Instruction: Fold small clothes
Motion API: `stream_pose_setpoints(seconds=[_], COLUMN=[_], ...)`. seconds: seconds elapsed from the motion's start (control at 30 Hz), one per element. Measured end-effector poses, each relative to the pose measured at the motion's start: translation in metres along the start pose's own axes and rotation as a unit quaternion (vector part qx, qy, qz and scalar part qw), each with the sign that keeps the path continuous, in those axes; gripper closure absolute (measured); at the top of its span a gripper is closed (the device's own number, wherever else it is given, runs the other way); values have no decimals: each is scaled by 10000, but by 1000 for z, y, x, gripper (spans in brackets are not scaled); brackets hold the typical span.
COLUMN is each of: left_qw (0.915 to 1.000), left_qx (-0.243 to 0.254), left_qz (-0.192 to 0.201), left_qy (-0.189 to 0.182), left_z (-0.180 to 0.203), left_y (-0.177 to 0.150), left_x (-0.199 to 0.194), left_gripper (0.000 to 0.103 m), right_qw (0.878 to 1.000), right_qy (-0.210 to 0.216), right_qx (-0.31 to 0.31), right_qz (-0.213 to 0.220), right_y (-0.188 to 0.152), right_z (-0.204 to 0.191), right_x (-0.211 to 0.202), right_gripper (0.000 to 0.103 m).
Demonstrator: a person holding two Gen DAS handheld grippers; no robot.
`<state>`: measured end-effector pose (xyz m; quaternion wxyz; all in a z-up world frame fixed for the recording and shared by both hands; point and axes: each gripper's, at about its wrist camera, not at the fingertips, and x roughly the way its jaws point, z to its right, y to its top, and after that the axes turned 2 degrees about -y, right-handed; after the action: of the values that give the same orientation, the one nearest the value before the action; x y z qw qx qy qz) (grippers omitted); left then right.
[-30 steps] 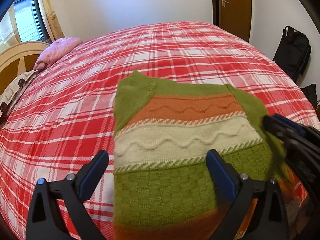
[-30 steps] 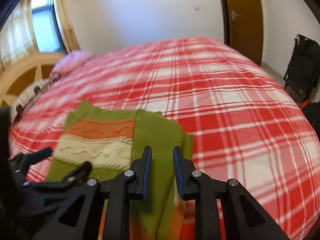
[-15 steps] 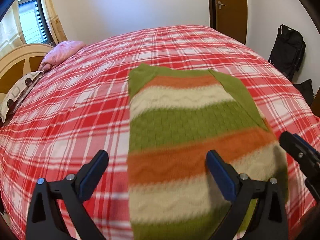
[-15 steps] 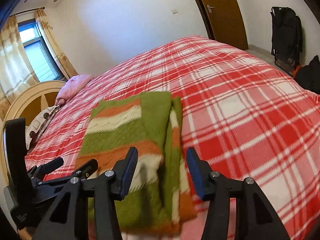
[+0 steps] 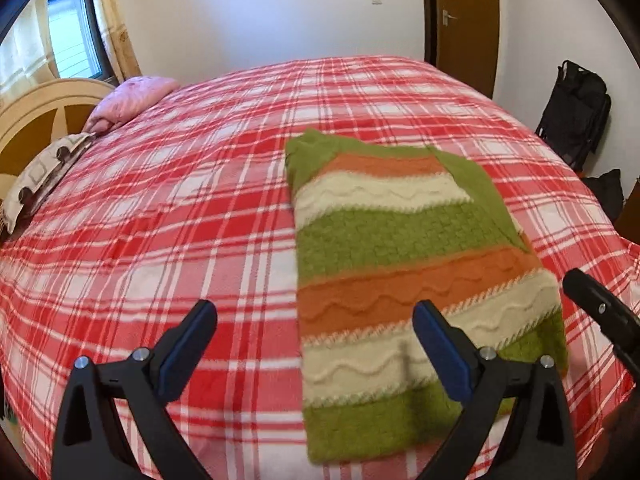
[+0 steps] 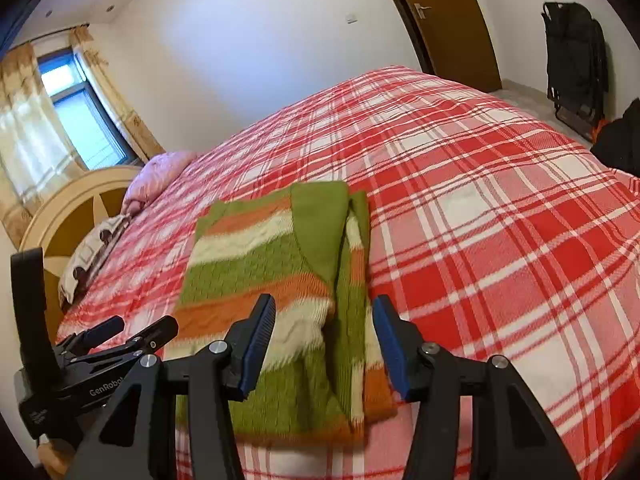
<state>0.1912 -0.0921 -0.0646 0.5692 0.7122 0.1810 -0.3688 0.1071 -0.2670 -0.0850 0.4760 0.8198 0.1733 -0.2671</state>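
A small knit sweater (image 5: 400, 248) striped green, orange and cream lies flat on the red plaid bed cover (image 5: 160, 220), lengthwise away from me. Its right side and green sleeve (image 6: 320, 232) are folded over onto the body. My left gripper (image 5: 314, 312) hovers open and wide over the near left part of the sweater, with nothing between its pads. My right gripper (image 6: 325, 304) stands open above the folded right edge at the near end, its pads clear of the cloth. The left gripper (image 6: 142, 326) also shows at the left of the right wrist view.
A pink pillow (image 5: 132, 96) and a patterned one (image 5: 44, 176) lie by the cream headboard (image 5: 36, 116) at the far left. A black bag (image 5: 576, 116) stands on the floor to the right, past the bed's edge. A brown door (image 5: 464, 20) is behind.
My right gripper's jaws opened and let go of the folded green edge. Both grippers drew back toward me, so more of the sweater's length shows, now lying flat.
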Motion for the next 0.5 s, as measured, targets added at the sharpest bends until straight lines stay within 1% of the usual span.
stream_pose_setpoints(seconds=[0.07, 0.13, 0.23, 0.3, 0.43, 0.47, 0.5], left_qw=[10000, 9999, 9982, 9951, 9895, 9885, 9882], left_qx=[72, 15, -246, -505, -698, -716, -727], left_qz=[35, 21, -265, -529, -856, -896, -893], left_qy=[18, -128, -469, -664, -930, -987, -1013], left_z=[2, 1, -2, -6, -2, 1, 3], left_y=[7, 15, 25, 29, 27, 26, 25], left_x=[5, 11, 34, 52, 75, 79, 81], left_gripper=[2, 2, 2, 2, 2, 2, 2], right_qw=[10000, 9999, 9993, 9989, 9966, 9948, 9939], right_qy=[60, 112, 88, 169, 275, 450, 563], right_qx=[25, -86, -300, -187, 138, 231, 275], right_qz=[-42, -81, -202, -384, -761, -889, -903], right_y=[8, 16, 26, 31, 29, 26, 23], right_z=[0, -3, -6, 0, 15, 18, 20], right_x=[6, 15, 36, 54, 83, 91, 95], right_gripper=[50, 50, 50, 50, 50, 48, 46])
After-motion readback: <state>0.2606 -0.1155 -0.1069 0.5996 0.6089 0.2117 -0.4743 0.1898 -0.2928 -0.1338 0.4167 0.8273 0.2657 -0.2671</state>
